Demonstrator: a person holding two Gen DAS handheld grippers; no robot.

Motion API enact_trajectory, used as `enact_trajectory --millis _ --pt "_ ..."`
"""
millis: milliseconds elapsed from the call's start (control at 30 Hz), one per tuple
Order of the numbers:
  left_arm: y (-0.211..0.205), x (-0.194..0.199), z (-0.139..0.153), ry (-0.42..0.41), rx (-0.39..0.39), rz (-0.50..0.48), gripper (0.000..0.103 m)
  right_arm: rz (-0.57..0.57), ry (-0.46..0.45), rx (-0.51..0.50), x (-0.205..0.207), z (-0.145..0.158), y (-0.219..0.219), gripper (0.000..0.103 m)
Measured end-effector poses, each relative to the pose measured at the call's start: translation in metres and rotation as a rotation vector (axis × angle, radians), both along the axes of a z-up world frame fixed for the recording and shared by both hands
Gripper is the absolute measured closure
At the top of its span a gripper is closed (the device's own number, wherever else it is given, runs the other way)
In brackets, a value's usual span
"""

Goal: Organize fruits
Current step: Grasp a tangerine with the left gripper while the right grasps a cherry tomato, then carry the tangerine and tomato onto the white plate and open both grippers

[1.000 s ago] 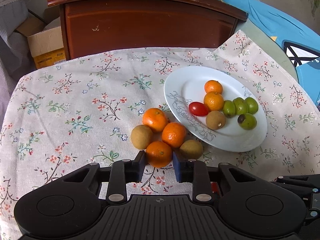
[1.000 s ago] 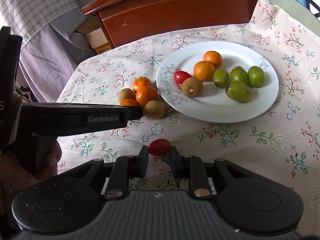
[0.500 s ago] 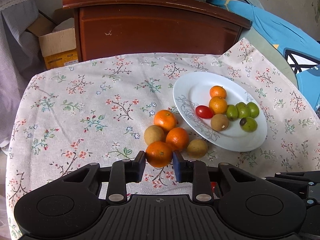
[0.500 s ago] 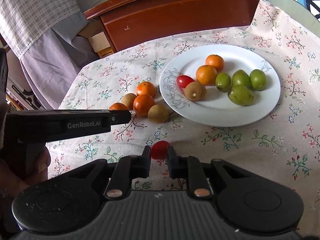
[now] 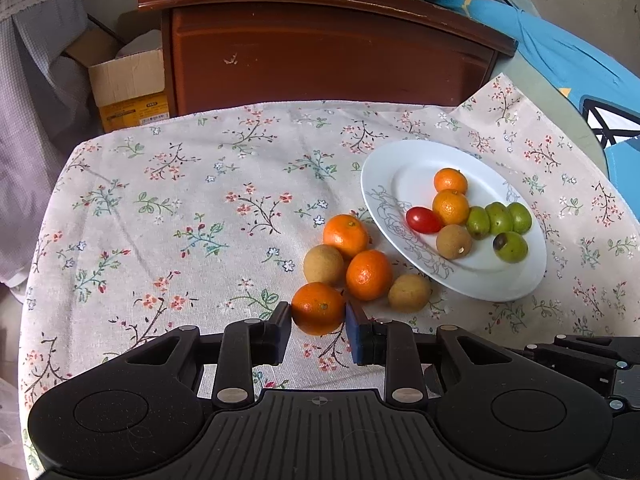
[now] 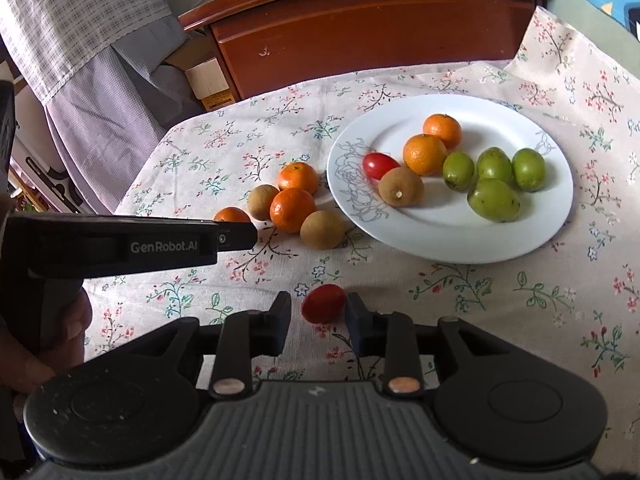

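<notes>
Floral tablecloth: left hand-held gripper seemingly clamps orange; right hand-held gripper opening around tomato.

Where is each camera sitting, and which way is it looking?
Left wrist view: sits on the left gripper, looking forward and down along its fingers, which clamp an orange on the floral cloth; only that gripper shows.
Right wrist view: sits on the right gripper, looking the same way; its jaws are opening, with a gap on both sides of a red tomato. The left gripper and the hand holding it show at the left edge.
Both views share the white plate of fruit and the loose fruit beside it.
</notes>
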State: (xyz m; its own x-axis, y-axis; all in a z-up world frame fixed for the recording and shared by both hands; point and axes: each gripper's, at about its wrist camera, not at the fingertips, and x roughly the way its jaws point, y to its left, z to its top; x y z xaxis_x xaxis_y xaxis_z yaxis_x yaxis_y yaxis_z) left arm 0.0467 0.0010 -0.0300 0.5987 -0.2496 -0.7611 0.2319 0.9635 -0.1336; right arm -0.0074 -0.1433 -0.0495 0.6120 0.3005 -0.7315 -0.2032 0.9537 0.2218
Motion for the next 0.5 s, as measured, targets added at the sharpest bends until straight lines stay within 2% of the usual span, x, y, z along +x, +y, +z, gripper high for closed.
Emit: enact_trajectory --millis 167,233,500 --pt "-0.001 -0.0004 -0.001 0.002 0.005 0.001 0.076 0.034 -0.04 -0.079 -0.0006 -0.0035 0.0066 0.072" --pt "-0.0016 -0.0009 -0.0009 -0.001 0.009 -0.001 0.076 0.044 -0.045 -0.097 -0.0019 -0.0031 0.009 0.078" --pt "-0.0008 -0.0015 0.0039 -0.017 0.013 0.011 0.076 0.038 -0.044 -0.059 -0.0029 0.0026 0.0074 0.078"
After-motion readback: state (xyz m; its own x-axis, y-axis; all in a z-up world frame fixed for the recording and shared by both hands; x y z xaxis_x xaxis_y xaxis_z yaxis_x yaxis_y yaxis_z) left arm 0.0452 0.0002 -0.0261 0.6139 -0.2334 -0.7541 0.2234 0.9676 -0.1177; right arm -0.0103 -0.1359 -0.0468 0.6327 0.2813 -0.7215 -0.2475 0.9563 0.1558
